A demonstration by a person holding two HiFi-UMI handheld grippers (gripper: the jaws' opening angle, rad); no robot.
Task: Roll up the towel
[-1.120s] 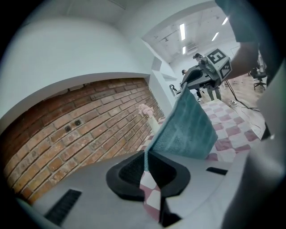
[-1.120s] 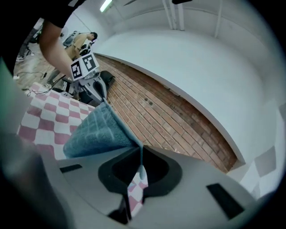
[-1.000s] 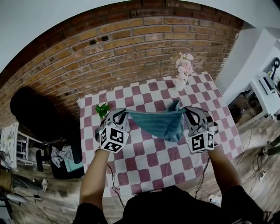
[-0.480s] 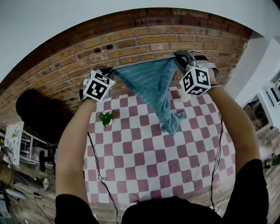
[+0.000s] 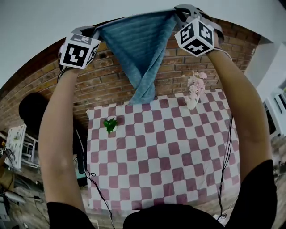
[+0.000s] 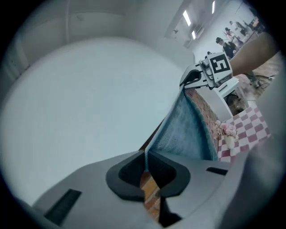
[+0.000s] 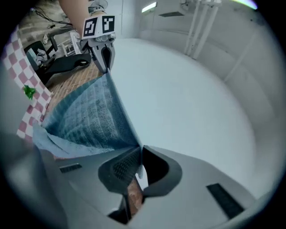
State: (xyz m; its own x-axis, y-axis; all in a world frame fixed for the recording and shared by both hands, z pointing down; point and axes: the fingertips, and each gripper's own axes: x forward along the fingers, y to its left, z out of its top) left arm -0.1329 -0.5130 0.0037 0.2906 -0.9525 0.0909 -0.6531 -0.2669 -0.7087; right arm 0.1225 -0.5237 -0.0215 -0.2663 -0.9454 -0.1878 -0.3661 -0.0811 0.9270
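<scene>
A: How many of each thing were there?

B: One blue towel (image 5: pixel 140 49), two grippers, one small green plant (image 5: pixel 110 124) in a white pot and one vase of pink flowers (image 5: pixel 194 87).

A: And the grippers?

B: The left gripper (image 5: pixel 91 32) and the right gripper (image 5: pixel 178 13) were both held high in front of the person, well apart. Each had its jaws closed narrow on a top corner of the towel, the cloth pinched thin between the pads.

A: What did the surface look like?

B: The surface (image 5: pixel 178 179) was covered with a cloth in pink and white checks. The plant stood near its far left corner and the vase near its far right corner. Nothing of the towel lay flat on it.

A: The room?

B: A red brick wall (image 5: pixel 111 85) ran behind the surface, with pale white wall above it. Wooden floor and some clutter showed at the left.

A: Which way did the towel run?

B: Its top edge was stretched taut from one gripper to the other, roughly level, left to right. Below that it hung folded into a narrowing V, the point straight down. The tip showed against the brick wall, just at the far edge of the surface.
</scene>
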